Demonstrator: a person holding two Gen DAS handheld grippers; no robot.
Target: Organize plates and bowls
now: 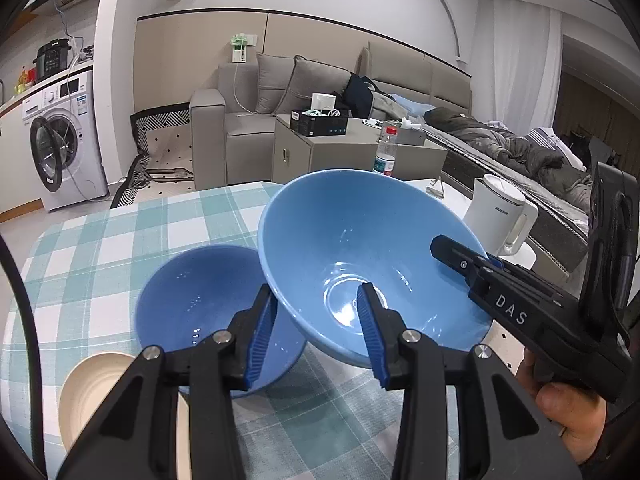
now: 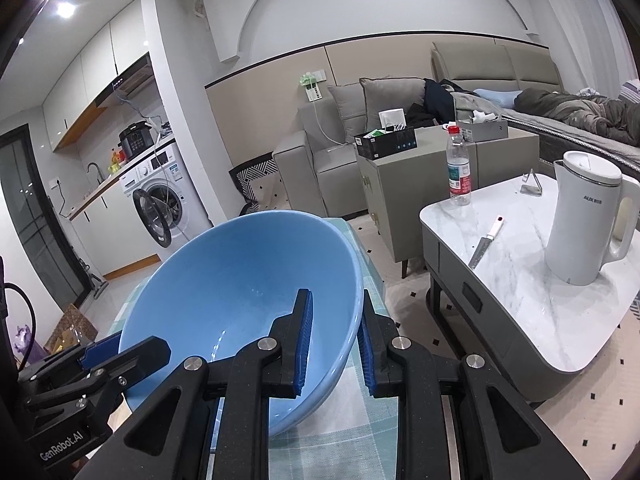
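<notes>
A large light blue bowl hangs tilted above the checked tablecloth, held from two sides. My left gripper is shut on its near rim, one finger outside and one inside. My right gripper pinches the opposite rim and appears in the left wrist view as the black right gripper. In the right wrist view the left gripper shows at the lower left. A darker blue bowl rests on the cloth just left of and under the lifted bowl. A cream bowl sits at the near left.
Right of the table stands a marble side table with a white kettle, a knife and a plastic bottle. A grey sofa and a washing machine are beyond.
</notes>
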